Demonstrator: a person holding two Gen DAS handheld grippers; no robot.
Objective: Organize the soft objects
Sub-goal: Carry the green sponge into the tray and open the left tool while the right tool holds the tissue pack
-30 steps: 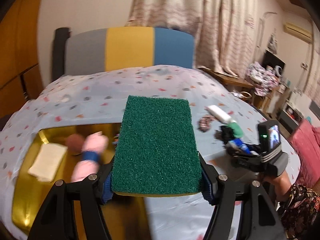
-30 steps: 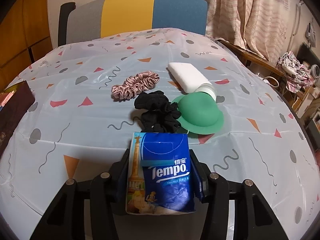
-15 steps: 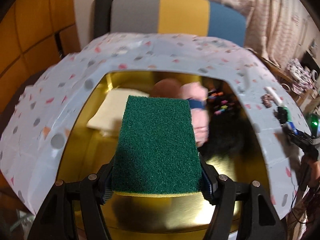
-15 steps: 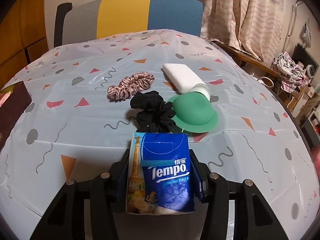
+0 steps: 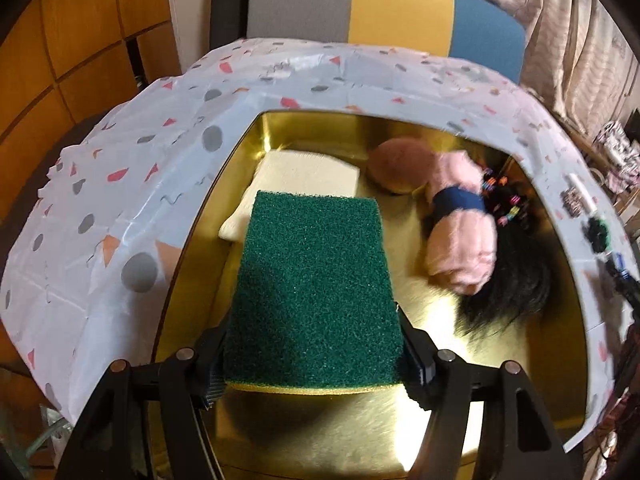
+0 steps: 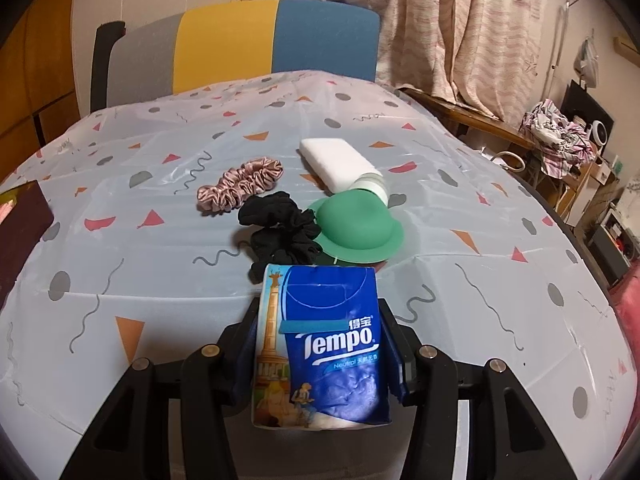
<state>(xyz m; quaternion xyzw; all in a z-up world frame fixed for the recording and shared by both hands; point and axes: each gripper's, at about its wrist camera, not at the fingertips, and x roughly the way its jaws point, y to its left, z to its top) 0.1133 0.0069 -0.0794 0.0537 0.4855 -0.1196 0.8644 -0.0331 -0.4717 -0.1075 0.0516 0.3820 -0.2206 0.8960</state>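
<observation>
The left gripper (image 5: 314,354) is clamping a green sponge (image 5: 314,300) above the gold tray (image 5: 520,364), while the right gripper (image 6: 320,344) is pinching a tissue pack (image 6: 324,348).

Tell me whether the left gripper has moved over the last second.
Yes. The left gripper, shut on the green sponge, has swung left from above the tablecloth to over the gold tray.

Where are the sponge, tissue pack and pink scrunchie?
sponge (image 5: 314,292): left wrist view, middle of green scouring face.
tissue pack (image 6: 326,344): right wrist view, blue front by the logo.
pink scrunchie (image 6: 240,185): right wrist view, middle of ruffled band.
</observation>
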